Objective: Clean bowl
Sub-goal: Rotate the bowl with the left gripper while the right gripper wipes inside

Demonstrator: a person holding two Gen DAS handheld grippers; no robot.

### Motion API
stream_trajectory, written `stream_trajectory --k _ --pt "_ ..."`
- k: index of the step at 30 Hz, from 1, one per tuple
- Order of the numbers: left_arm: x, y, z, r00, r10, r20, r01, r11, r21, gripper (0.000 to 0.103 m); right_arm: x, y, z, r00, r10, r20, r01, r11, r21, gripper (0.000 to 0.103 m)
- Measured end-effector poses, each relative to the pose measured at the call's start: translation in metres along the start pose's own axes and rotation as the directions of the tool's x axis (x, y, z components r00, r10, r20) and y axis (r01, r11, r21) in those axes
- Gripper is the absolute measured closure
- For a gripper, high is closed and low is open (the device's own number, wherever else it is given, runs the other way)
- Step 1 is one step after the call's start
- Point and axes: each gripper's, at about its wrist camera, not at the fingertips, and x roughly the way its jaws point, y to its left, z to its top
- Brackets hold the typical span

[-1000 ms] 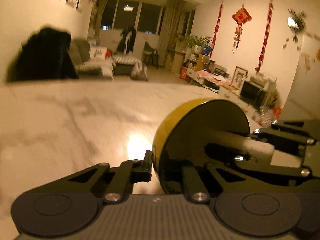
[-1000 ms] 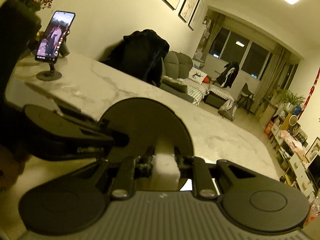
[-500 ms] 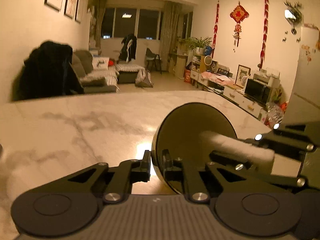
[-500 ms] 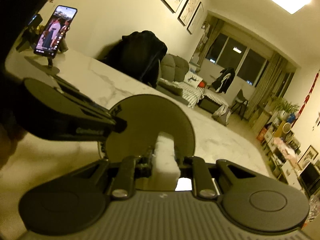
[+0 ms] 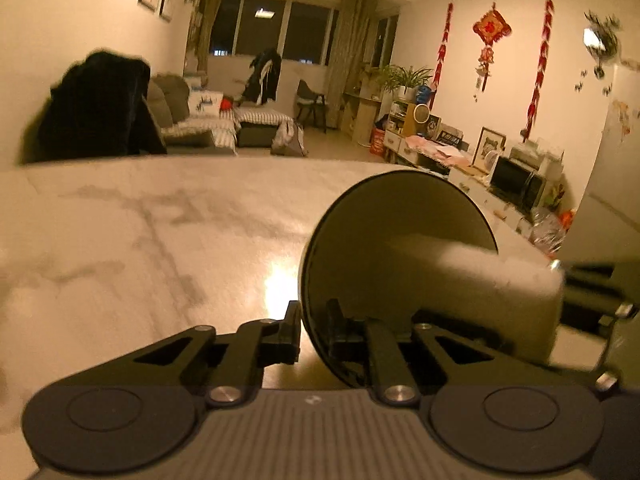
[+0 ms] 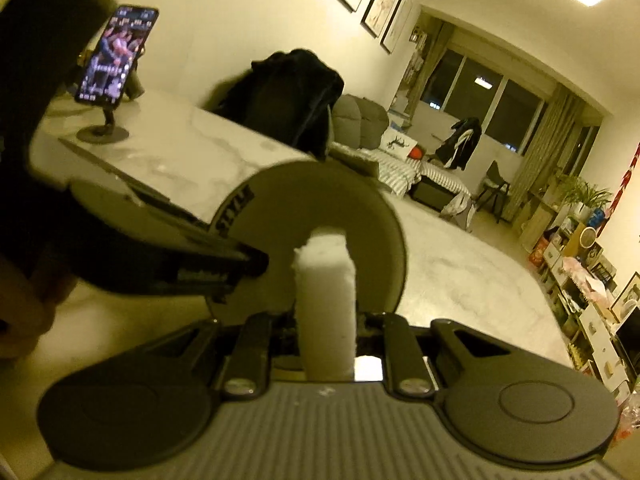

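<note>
bowl [image 5: 384,240]: tipped on its side above the counter, dark inside facing the right side, rim pinched at its lower edge
left hand-held gripper [image 5: 314,326]: jaws together, clamped on the bowl rim, one finger outside, one inside
sponge [image 6: 326,304]: white block, reaches into the bowl, its tip against the inner wall
right hand-held gripper [image 6: 326,326]: clamped on the sponge
counter [image 5: 140,248]: white marble, lamp glare just left of the bowl
phone [image 6: 116,56]: on a stand, far counter corner, screen lit
dark jacket [image 5: 96,108]: behind the counter's far edge

Marble table [image 5: 120,248] — phone stand [image 6: 105,130] at far corner
</note>
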Motion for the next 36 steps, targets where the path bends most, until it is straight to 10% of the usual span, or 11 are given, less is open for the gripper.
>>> stream_trajectory --k 16,24,36 --pt "-0.010 -0.013 0.001 0.997 0.050 0.057 -0.056 0.993 0.104 0.094 0.015 -0.001 0.003 0.984 0.168 -0.066 -0.154 0.973 0.171 0.085" --pt "-0.008 -0.011 0.003 0.998 0.040 0.053 -0.045 0.994 0.097 0.094 0.008 0.004 0.007 0.998 0.050 -0.049 -0.047 0.996 0.071 0.085" --pt "-0.004 -0.007 0.003 0.999 0.029 0.030 -0.031 0.997 0.076 0.094 0.016 0.005 0.005 0.984 0.164 -0.072 -0.153 0.979 0.135 0.085"
